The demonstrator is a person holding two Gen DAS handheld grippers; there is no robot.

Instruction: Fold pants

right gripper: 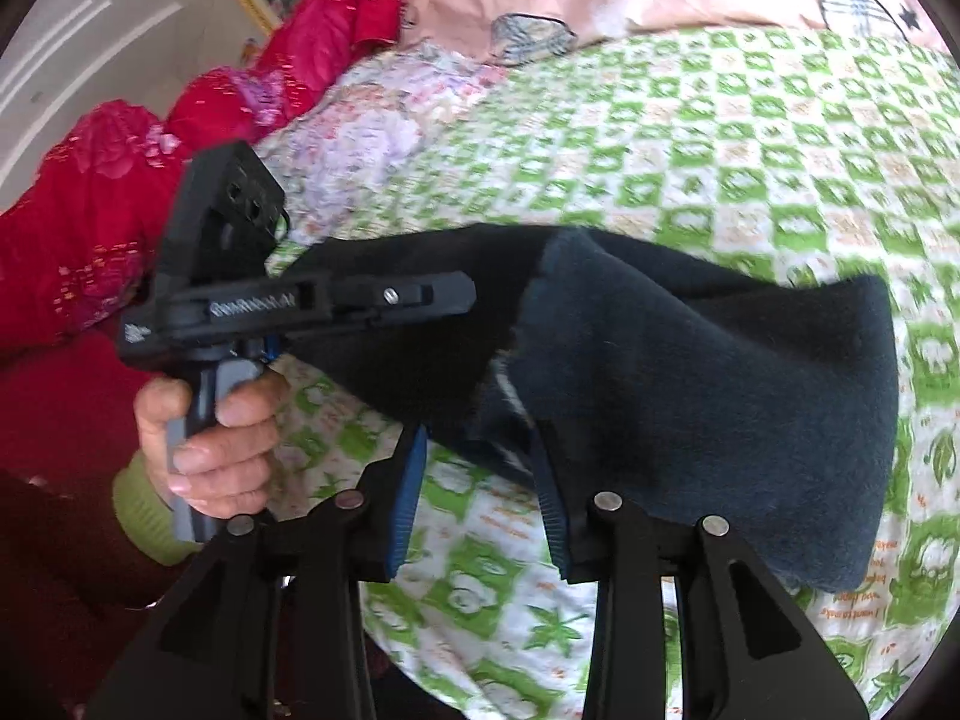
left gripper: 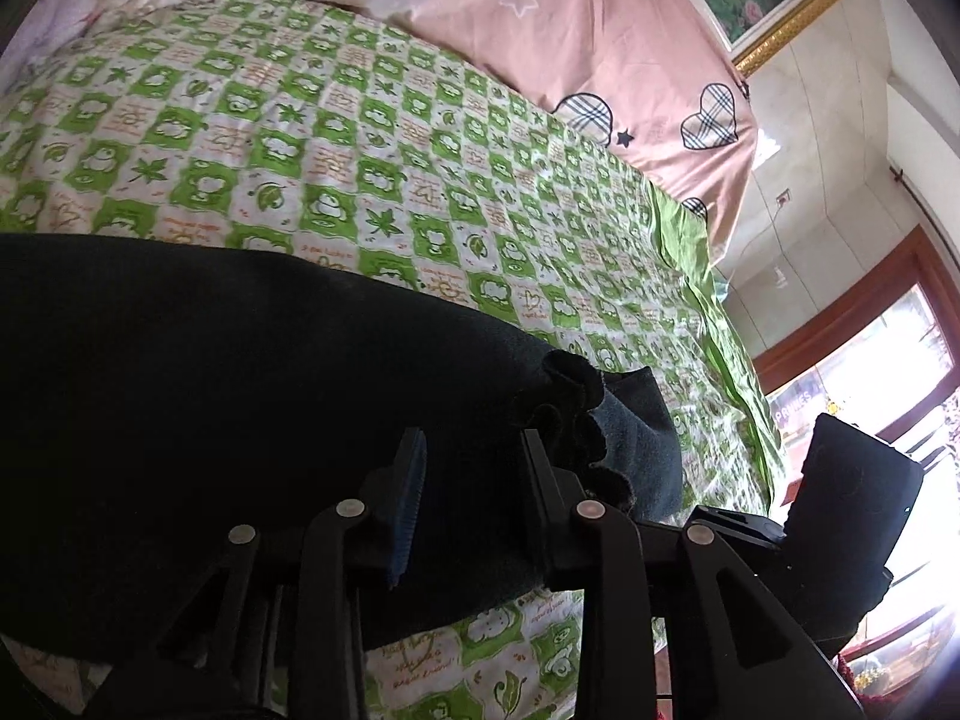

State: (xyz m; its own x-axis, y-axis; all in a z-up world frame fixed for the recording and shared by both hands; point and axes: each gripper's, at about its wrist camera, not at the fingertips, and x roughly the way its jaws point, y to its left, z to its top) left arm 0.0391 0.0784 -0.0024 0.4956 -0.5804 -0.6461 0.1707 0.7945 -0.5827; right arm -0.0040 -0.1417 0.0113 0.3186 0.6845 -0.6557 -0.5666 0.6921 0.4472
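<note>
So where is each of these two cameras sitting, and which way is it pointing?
Left wrist view: rides on the left gripper, looking down along its parted fingers at the dark pants on the green checked bedsheet; no hand shows.
Right wrist view: rides on the right gripper, facing the pants' fleecy end; the person's left hand shows, holding the other gripper.
Shared: pants, bedsheet, pink quilt, and each view catches the other gripper.
</note>
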